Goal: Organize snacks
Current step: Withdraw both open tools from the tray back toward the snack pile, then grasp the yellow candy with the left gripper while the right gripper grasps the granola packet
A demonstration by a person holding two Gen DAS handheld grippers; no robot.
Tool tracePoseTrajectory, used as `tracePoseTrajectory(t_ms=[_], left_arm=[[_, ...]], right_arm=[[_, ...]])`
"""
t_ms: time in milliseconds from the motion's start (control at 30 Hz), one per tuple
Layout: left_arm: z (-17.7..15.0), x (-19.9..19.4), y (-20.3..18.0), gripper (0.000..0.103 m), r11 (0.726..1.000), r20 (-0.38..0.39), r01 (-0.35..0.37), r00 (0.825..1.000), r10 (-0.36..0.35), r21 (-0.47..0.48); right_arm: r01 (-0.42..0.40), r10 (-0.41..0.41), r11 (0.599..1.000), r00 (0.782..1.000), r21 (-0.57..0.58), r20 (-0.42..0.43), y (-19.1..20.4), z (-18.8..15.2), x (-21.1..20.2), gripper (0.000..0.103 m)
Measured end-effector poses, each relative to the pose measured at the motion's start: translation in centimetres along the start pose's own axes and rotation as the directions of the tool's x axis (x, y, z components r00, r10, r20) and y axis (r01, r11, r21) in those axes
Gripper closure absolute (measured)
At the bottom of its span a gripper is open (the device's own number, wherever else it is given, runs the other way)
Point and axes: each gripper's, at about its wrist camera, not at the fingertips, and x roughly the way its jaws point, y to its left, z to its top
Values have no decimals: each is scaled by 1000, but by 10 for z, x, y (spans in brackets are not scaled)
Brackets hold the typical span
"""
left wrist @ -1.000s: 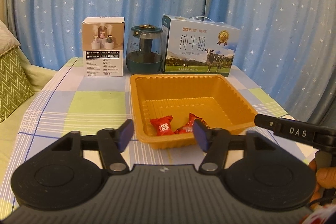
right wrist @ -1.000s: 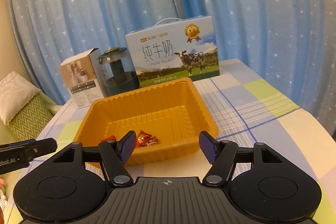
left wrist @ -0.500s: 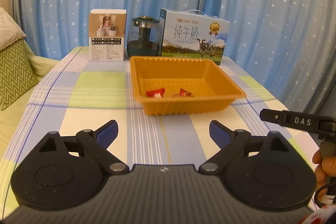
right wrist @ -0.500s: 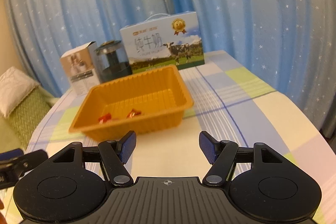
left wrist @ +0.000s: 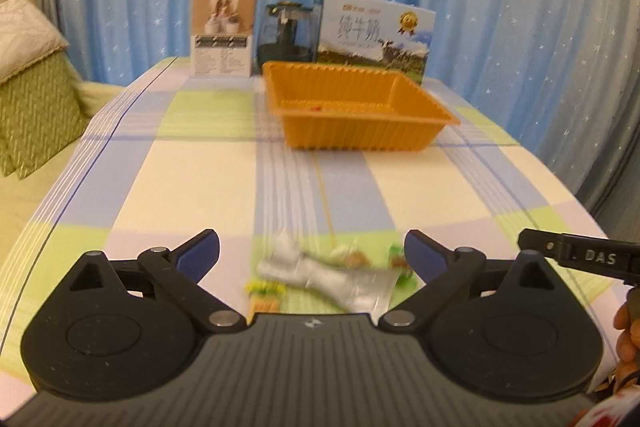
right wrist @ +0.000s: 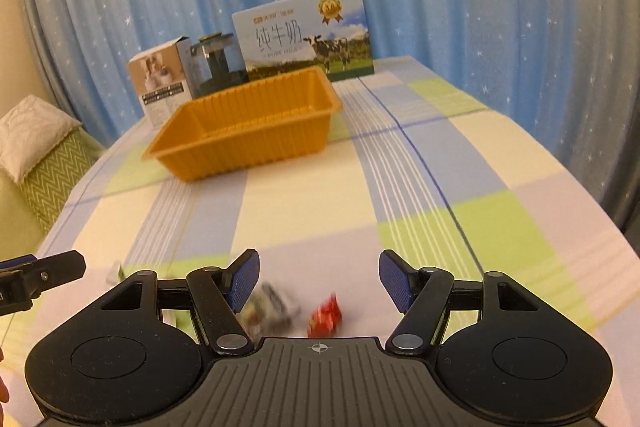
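An orange plastic tray (left wrist: 360, 115) stands far back on the checked tablecloth; it also shows in the right wrist view (right wrist: 248, 131), and a bit of red shows inside it. My left gripper (left wrist: 312, 255) is open and empty above blurred silver and green snack wrappers (left wrist: 332, 275) at the table's near edge. My right gripper (right wrist: 318, 277) is open and empty over a red candy (right wrist: 325, 315) and a blurred grey wrapper (right wrist: 272, 303).
A milk carton box (left wrist: 374, 33), a dark glass jar (left wrist: 285, 33) and a small white box (left wrist: 223, 33) stand behind the tray before blue curtains. A green cushion (left wrist: 36, 111) lies to the left. The other gripper's tip (left wrist: 580, 255) shows at right.
Both grippers have pulled back from the tray toward the table's near edge. The left jaws have opened wider. Loose snacks have come into view between the fingers.
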Motion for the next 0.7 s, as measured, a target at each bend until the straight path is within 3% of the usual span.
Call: tracePoseTrajectory(t_ms=[333,533,700], left_arm=[[-18,-6,20,5,997,-32,-68,997,68,-19],[-19,-4,27,5,996,-38,-69,997,67,-51],[-20,3,29,5,995,-51,-63,997,59,-73]], right_arm=[[-141,143,990,984,27,-109,32,-27,12,37],[-117,129,990,974,76,-184,34,-25,43,37],[-89,103,992,981,87,-162,35,-18,56,37]])
